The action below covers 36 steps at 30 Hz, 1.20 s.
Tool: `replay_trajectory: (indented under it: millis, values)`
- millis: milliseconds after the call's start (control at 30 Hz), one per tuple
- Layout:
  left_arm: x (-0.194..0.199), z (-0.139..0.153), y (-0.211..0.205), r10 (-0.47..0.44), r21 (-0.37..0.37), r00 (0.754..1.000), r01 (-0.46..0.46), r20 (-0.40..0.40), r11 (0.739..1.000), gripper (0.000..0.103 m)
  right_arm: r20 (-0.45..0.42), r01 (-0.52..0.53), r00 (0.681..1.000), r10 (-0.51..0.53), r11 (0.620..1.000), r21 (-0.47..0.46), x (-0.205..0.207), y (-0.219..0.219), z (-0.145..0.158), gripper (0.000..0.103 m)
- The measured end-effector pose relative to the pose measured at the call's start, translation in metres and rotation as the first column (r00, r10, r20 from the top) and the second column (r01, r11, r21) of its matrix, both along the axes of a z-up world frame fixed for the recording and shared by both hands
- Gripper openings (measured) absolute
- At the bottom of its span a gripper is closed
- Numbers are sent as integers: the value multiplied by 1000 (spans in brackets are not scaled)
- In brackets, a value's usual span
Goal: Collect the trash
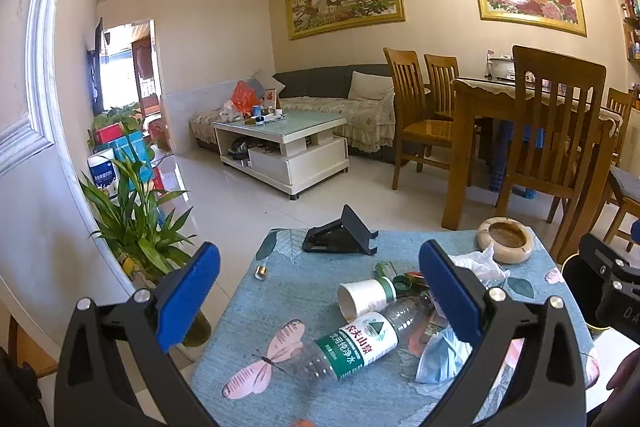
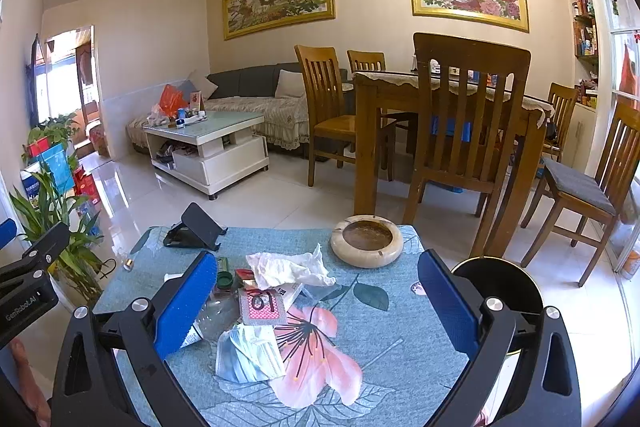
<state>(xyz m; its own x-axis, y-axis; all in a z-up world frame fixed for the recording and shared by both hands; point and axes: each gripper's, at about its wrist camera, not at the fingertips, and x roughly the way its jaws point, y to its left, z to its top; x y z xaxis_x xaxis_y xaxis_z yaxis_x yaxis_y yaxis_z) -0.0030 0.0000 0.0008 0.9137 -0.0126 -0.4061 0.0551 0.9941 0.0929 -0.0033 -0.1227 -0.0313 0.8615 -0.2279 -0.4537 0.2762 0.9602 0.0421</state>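
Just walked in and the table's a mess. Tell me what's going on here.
A person holds a gripper in each hand over a small table with a blue floral cloth. Both the left gripper and the right gripper are open and hold nothing. The trash lies uncollected: a plastic bottle, a paper cup, a face mask and a crumpled tissue.

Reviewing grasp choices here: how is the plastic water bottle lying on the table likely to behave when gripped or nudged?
The plastic water bottle looks empty and capless, so probably very light. Its thin clear wall may buckle under the fingers. Lying on its side on the table, it could roll if pushed, though the paper cup beside it might check that.
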Motion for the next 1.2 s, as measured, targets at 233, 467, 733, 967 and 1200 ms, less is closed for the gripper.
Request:
replay_trajectory:
  millis: [233, 467, 733, 967, 1200]
  values:
    - [-1, 2, 0, 4, -1, 1000, -4, 8, 1000, 100, 3, 0, 1000, 0, 1000, -1, 0, 0, 0, 100]
    - [-2, 4, 1, 2, -4, 1000, -2, 13, 1000, 100, 1, -2, 1000, 2, 1000, 2, 0, 1, 0, 100]
    - [-2, 5, 0, 2, -4, 1000, -2, 14, 1000, 100, 1, -1, 1000, 1, 1000, 2, 0, 0, 0, 100]
    - [-4, 7, 1, 1, -7, 1000, -1, 21, 1000, 100, 2, -1, 1000, 1, 1000, 3, -2, -1, 4, 100]
    - [-4, 8, 2, 1, -9, 1000, -1, 23, 1000, 100, 2, -1, 1000, 1, 1000, 4, -2, -1, 4, 100]
